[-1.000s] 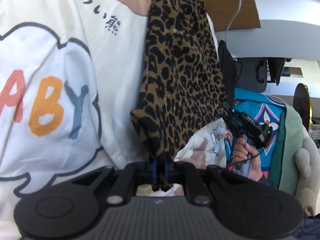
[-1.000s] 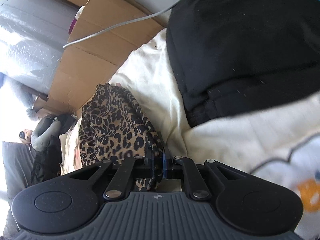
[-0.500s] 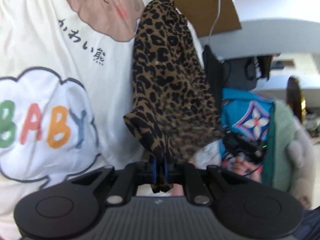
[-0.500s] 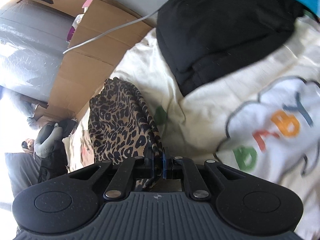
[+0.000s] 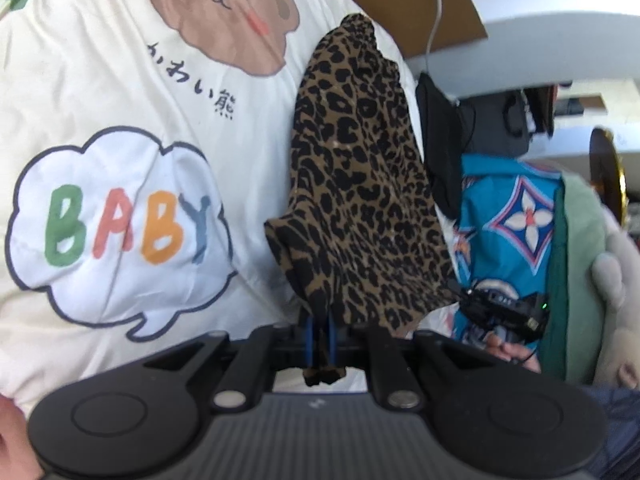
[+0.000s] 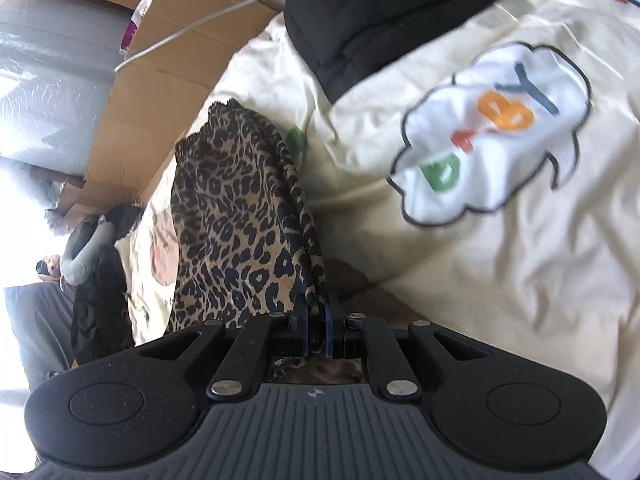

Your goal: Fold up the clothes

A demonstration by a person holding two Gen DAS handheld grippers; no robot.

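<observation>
Cream bedcover reads "BABY" at frame left. Left gripper and right gripper both pinched closed on leopard-print garment, hanging frame centre.

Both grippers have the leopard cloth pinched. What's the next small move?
Probably spread the two apart to stretch it flat: the leopard-print garment hangs bunched between the left gripper and right gripper, above the cream BABY sheet.

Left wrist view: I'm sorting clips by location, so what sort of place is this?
Probably a bedroom or a cluttered living space. A cream bedcover printed with a bear and "BABY" lies under the leopard-print garment, more clothes are piled beside it, and flattened cardboard leans behind.
</observation>
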